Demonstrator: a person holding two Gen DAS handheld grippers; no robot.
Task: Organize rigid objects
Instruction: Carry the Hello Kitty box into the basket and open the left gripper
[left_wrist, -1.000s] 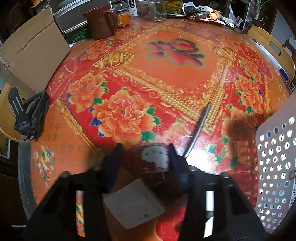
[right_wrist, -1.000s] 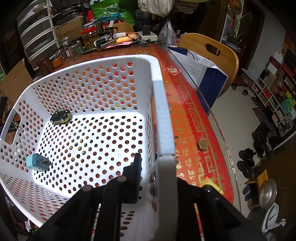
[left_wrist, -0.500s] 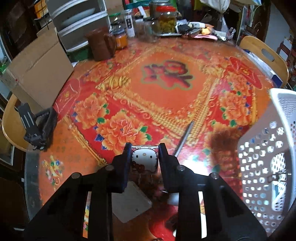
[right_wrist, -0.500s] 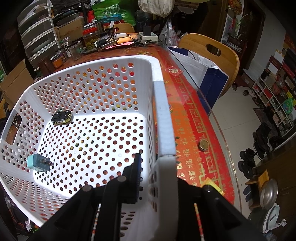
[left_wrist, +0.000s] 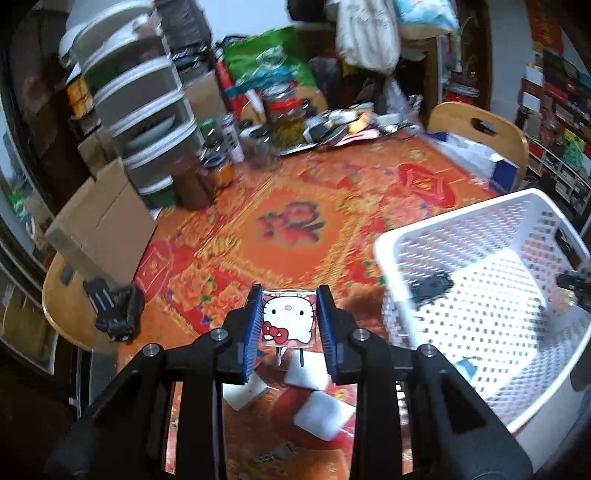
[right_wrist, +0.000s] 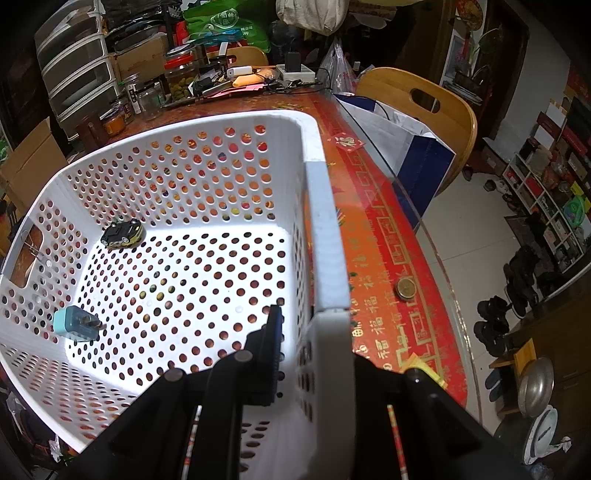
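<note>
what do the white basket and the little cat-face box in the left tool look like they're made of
White basket: looks like moulded plastic, smooth and slightly glossy; the even round holes and the thick one-piece rim suggest it.

Cat-face box: probably clear hard plastic over a printed picture; its edges look see-through and it keeps its square shape between the left tool's pads. The view is blurred, so glossy card is possible.

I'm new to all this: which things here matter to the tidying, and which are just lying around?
Part of the job: cat box in left tool; basket held by right tool; toy car, plug, white blocks.

Lying about: jars, cardboard box, chair, coin.
</note>
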